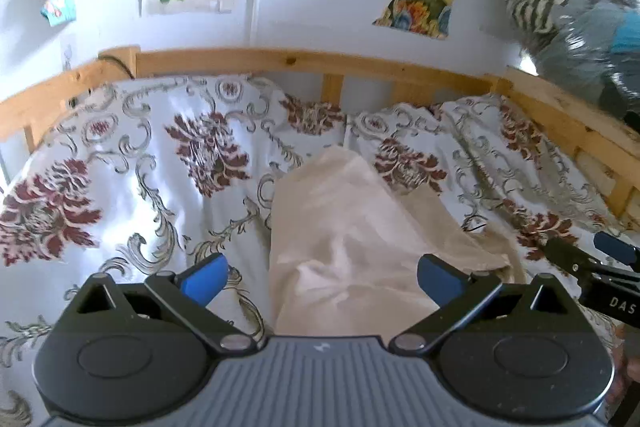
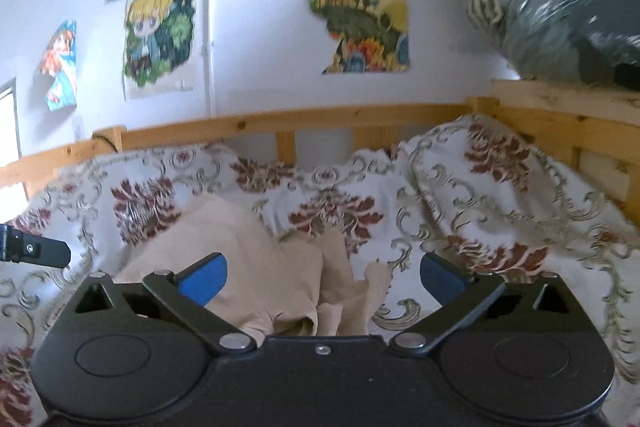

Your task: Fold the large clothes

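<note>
Jaws spread wide and empty on left gripper and right gripper, beige garment rumpled on floral bedspread, lying between both grippers' fingers, wooden bed rail beyond it

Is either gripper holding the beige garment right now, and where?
Neither: left gripper and right gripper are open above the crumpled beige cloth garment.
</note>
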{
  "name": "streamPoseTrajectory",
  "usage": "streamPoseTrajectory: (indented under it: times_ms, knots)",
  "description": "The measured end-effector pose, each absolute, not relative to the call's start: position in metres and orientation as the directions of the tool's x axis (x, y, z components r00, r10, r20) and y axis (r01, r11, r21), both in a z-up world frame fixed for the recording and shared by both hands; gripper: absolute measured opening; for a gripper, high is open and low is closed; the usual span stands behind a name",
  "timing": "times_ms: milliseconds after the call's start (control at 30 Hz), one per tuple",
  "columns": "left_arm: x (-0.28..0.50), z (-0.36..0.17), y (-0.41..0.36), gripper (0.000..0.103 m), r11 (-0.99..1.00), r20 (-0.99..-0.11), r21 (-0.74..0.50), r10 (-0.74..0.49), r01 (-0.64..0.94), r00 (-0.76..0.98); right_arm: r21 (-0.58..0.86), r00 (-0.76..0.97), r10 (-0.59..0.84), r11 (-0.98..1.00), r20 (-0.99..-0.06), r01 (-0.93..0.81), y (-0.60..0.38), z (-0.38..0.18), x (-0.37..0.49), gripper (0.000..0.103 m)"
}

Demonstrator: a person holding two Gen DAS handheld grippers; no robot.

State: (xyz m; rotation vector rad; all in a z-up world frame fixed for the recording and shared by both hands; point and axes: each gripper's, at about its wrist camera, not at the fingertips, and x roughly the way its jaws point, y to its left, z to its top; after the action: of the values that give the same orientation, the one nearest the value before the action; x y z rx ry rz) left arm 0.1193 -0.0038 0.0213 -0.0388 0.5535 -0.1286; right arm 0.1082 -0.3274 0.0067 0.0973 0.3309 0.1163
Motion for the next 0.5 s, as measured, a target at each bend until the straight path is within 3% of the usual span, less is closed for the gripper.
streamPoseTrajectory:
  times_ms: [167, 500]
  knots:
    - [0.071, 0.029, -0.006, 0.102, 0.992, -0.479, -0.009, -0.114, 0.125, 0.871, 0.112, 0.942, 0.129, 0.989, -0.311, -0.099, -0.33, 0.02, 0.06, 0.102]
    - [0.008, 0.012, 0.002, 0.102, 0.992, -0.511, 0.002, -0.109, 0.128, 0.852, 0.11, 0.923, 0.121, 0.99, -0.365, -0.086, -0.328, 0.031, -0.012, 0.102]
